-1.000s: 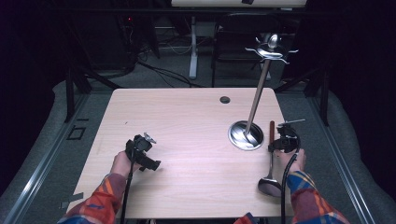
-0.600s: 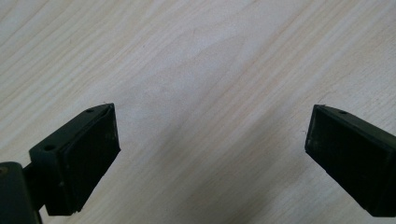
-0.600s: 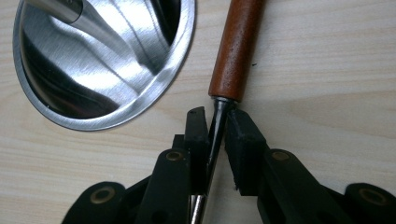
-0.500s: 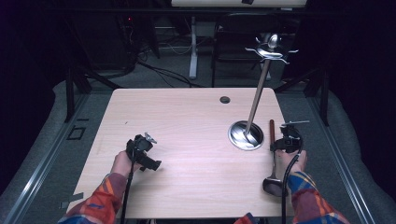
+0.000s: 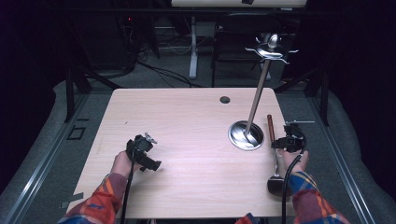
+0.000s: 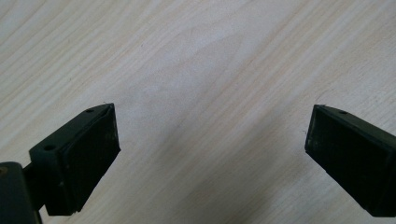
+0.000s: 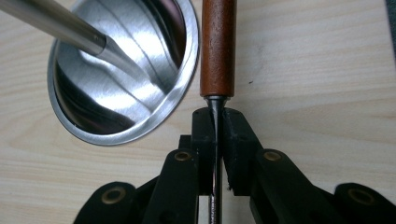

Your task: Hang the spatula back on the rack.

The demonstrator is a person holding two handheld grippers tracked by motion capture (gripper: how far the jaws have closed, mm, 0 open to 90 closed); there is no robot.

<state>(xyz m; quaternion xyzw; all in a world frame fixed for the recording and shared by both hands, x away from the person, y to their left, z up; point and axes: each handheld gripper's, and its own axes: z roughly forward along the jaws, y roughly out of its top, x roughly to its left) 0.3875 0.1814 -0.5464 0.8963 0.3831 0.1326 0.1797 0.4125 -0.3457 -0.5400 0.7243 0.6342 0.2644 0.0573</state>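
Closing over the last moment, my right gripper point(image 7: 216, 154) now pinches the thin metal shank of the wooden-handled steel ladle point(image 7: 218, 51), just below its reddish-brown grip; that ladle lies flat on the pale wooden table point(image 5: 187, 121), just beside the round polished steel stand base point(image 7: 116, 79); my left gripper point(image 6: 210, 149) hangs wide apart over bare wood.

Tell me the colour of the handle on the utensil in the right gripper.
Reddish-brown, like wood, on the ladle's handle; the shaft below it is dark metal. The right gripper view shows it best.
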